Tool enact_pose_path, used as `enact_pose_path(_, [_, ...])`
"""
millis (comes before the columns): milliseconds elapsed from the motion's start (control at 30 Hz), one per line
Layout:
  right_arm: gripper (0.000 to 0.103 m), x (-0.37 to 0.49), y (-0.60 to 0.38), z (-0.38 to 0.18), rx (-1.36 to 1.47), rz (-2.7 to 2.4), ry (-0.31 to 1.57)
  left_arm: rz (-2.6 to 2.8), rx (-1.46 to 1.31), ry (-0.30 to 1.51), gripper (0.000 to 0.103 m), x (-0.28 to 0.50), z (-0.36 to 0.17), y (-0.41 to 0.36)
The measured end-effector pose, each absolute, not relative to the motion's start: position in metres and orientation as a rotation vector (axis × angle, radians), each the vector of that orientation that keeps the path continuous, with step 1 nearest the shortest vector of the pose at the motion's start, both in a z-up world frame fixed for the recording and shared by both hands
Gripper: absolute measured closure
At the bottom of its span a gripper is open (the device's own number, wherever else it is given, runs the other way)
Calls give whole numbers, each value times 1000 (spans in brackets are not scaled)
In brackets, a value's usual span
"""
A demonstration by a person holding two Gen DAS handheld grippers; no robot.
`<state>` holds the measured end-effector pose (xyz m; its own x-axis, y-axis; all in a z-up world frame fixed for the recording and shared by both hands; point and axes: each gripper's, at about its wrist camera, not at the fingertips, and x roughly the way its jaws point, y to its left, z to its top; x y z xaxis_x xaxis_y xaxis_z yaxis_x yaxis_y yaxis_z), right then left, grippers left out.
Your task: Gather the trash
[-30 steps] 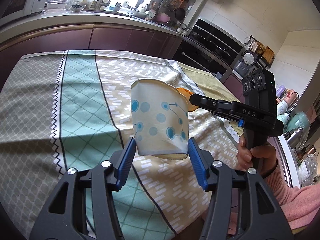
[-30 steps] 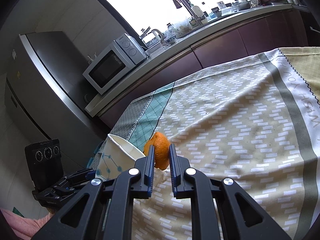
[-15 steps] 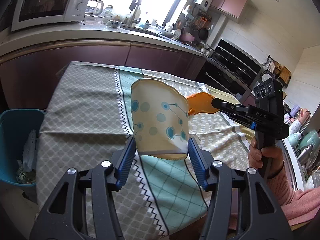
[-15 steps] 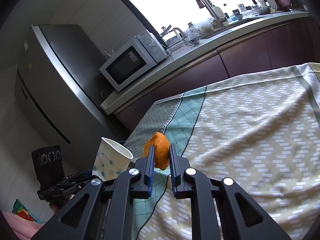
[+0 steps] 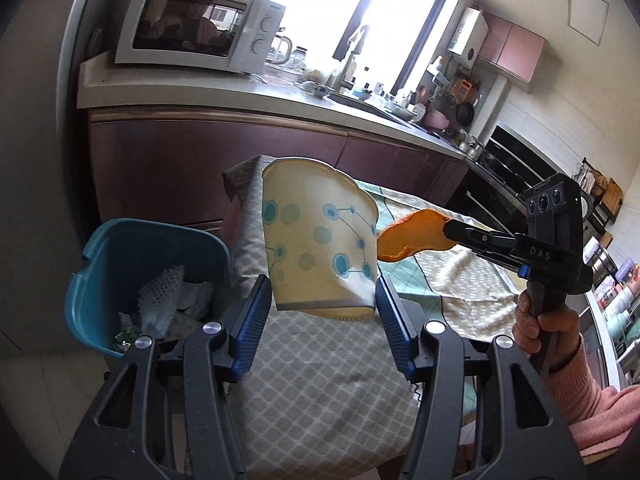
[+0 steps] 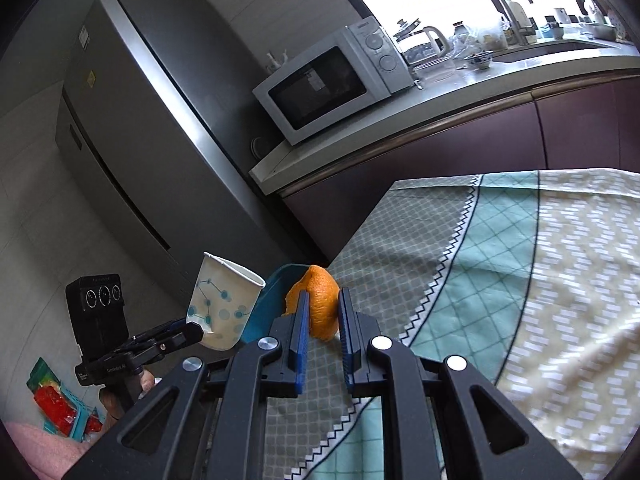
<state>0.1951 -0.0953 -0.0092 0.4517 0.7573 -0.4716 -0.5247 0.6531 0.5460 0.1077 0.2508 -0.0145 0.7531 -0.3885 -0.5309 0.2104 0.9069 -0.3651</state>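
Note:
My left gripper point(image 5: 324, 292) is shut on a white paper cup point(image 5: 318, 236) with blue dots, held near its base above the table's left end. Just right of the cup, my right gripper point(image 6: 323, 312) is shut on an orange peel point(image 6: 316, 304). In the left wrist view the peel point(image 5: 412, 232) sticks out from the right gripper's fingers point(image 5: 464, 232). A teal trash bin point(image 5: 120, 264) stands on the floor below and left of the cup, with white foam netting and scraps inside. In the right wrist view the cup point(image 6: 222, 308) hangs left of the peel, and the bin's rim point(image 6: 280, 276) peeks out behind them.
A patterned tablecloth point(image 6: 500, 280) covers the table. Behind it runs a dark cabinet and counter point(image 5: 240, 92) with a microwave point(image 5: 192, 28). A grey fridge point(image 6: 132, 120) stands to the left. A person's hand in a pink sleeve point(image 5: 560, 340) grips the right gripper's handle.
Both grippers have swung left across the table with the cup and the peel still held. The teal bin has come into view below the cup.

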Motion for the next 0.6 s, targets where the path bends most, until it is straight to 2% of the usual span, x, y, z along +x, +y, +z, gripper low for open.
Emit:
enact_pose_path(267, [92,208,-46,-7,312,876,777,-251,-319,630,50,102,-15,293])
enact_pose_path(600, [92,214,-26,-13,300,899,809,-208,-326,637,50,100,-18,311])
